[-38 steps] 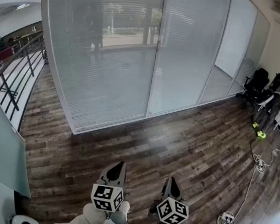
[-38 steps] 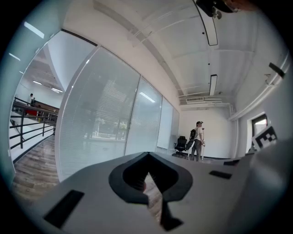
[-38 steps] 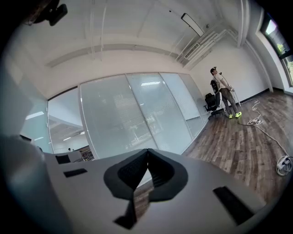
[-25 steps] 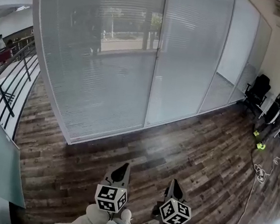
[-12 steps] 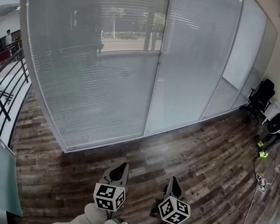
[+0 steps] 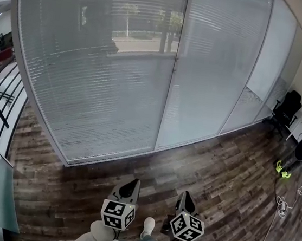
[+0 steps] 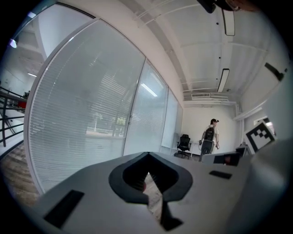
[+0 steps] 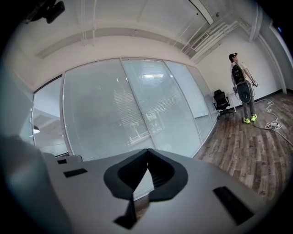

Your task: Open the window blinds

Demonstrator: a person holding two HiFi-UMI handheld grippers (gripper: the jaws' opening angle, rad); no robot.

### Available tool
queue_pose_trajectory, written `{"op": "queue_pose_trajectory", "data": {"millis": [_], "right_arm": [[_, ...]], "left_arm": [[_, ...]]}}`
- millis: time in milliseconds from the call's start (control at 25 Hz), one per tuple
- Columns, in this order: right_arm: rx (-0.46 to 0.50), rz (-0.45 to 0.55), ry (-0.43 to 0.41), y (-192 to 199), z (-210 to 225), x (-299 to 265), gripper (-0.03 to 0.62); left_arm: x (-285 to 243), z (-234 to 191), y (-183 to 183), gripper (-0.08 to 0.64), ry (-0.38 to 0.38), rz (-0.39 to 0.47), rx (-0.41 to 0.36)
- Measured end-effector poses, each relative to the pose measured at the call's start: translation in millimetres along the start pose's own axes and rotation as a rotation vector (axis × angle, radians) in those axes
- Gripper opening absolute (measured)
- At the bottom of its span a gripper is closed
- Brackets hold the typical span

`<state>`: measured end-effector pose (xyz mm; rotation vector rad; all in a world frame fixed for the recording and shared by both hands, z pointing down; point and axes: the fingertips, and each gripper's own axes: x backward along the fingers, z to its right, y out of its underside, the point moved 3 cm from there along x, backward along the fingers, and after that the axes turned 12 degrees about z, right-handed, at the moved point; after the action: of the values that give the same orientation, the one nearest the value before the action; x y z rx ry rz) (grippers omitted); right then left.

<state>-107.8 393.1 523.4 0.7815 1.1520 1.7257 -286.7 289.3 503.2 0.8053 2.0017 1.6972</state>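
Wood-plank floor [image 6: 216,169] before a curved glass wall, closed window blinds [image 6: 117,86] ahead of both jaws and well apart, left gripper [image 6: 130,184] and right gripper [image 6: 185,194] pinched tip to tip on nothing, standing person [image 8: 240,87] whole only in gripper views, right of the jaws.

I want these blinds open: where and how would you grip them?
Not the slats: the blinds look sealed behind the panes. Probably pinch the small fitting on the post between them, from straight ahead; its shape is unclear.
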Motion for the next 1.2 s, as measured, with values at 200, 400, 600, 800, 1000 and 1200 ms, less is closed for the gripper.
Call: {"op": "queue_pose_trajectory", "data": {"millis": [200, 400, 600, 800, 1000, 1200], "right_arm": [[0.018, -0.005, -0.079, -8.1, 6.5, -76.3, 0.014], [0.023, 0.013, -0.118, -28.0, 23.6, -146.8, 0.014], [0.026, 0.022, -0.102, -42.9, 59.6, -201.7, 0.014], [0.027, -0.002, -0.092, -41.2, 86.5, -244.1, 0.014], [0.014, -0.031, -0.085, -32.2, 99.4, -274.1, 0.014], [0.014, -0.040, -0.072, -29.2, 110.6, -305.4, 0.014]], "left_arm": [[-66.1, -14.5, 0.7, 0.000, -0.058, 0.010, -0.002], [-137.6, -17.7, -5.8, 0.000, -0.076, 0.029, -0.010], [-200.9, -13.3, -4.5, 0.000, -0.077, 0.032, -0.018], [-242.8, -16.8, 7.1, 0.000, -0.097, 0.003, -0.020], [-269.3, -30.3, 19.2, 0.000, -0.124, -0.043, -0.029], [-306.3, -46.1, 18.4, 0.000, -0.136, -0.040, -0.038]]}}
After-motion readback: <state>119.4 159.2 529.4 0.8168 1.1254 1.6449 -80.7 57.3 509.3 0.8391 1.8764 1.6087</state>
